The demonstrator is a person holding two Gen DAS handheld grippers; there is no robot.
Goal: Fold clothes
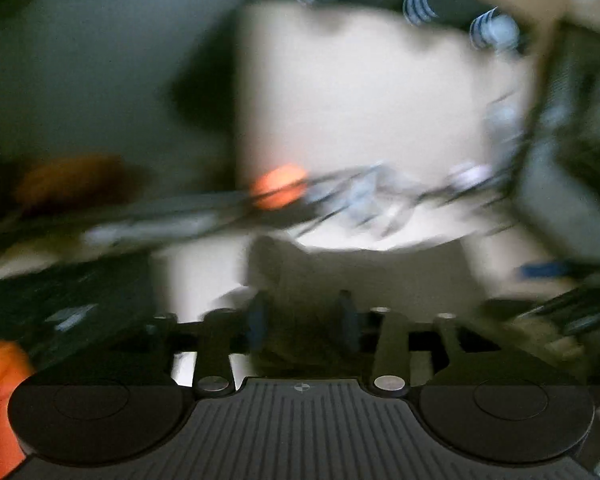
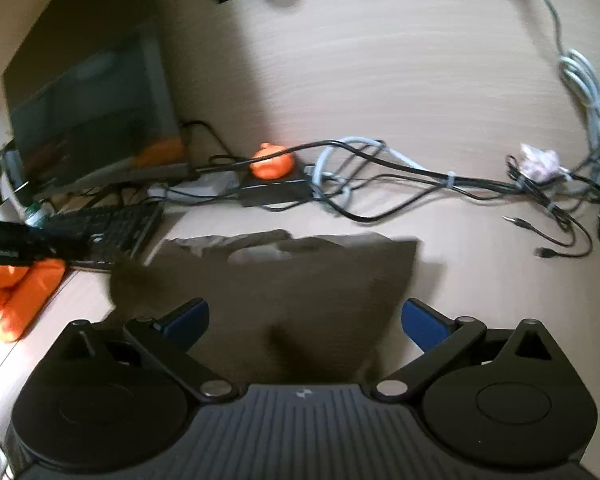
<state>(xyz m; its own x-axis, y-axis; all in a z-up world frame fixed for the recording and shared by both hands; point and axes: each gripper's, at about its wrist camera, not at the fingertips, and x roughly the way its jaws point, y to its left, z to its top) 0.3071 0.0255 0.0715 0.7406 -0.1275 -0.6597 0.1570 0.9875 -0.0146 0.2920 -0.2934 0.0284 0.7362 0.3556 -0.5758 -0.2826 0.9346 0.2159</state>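
We worked at a pale wood-grain worktop (image 2: 440, 68) cluttered along its far side: a monitor (image 2: 88, 108) at the left, a keyboard (image 2: 108, 228) below it, a small orange toy (image 2: 271, 162) on a black box, and a tangle of cables (image 2: 420, 176) running to the right. A brown cloth (image 2: 292, 292) lay on the worktop close in front of us, partly folded, with bunched layers at its far edge. Our right gripper (image 2: 305, 316) hung over its near part with the blue pads spread wide, clear of the fabric. Our left gripper's (image 1: 303, 322) view was badly blurred; its fingers stood partly apart with dark fabric between them, but we could not tell whether they pinched it.
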